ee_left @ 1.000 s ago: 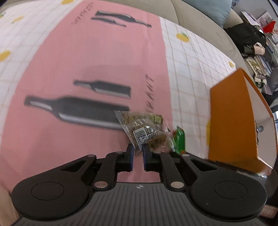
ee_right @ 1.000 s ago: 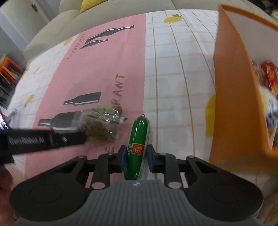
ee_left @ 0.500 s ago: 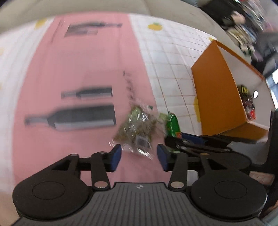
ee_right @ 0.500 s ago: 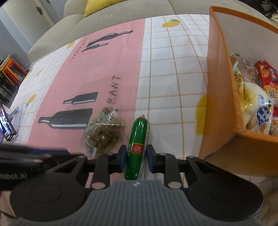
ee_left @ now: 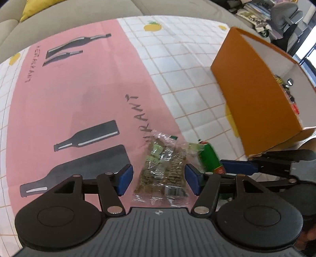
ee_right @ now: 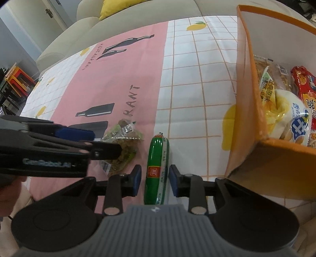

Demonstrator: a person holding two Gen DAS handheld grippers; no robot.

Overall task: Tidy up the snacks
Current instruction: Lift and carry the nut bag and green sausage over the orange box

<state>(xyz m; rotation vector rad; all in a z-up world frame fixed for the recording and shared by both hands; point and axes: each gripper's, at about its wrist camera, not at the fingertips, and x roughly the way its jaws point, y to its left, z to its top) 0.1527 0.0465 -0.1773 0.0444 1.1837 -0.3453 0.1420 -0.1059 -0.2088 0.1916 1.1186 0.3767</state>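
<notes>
A clear bag of brownish-green snacks [ee_left: 164,170] lies on the pink strip of the tablecloth, between the blue pads of my open left gripper [ee_left: 158,179]. It also shows in the right wrist view [ee_right: 122,144]. A green sausage stick [ee_right: 157,170] lies beside it on the cloth, between the pads of my open right gripper [ee_right: 155,180], with a gap on each side. In the left wrist view the sausage [ee_left: 210,158] sits right of the bag. An orange box [ee_right: 248,94] holding several snack packs [ee_right: 286,110] stands to the right.
The tablecloth [ee_left: 83,94] is pink with black bottle prints and white checks with lemons. A beige sofa [ee_right: 126,17] with a yellow cushion lies beyond it. The orange box [ee_left: 254,102] stands close to the right of both grippers.
My left gripper opened and let go of the snack bag, which now lies on the cloth. My right gripper opened its pads off the sausage. The left gripper swung toward the box.
</notes>
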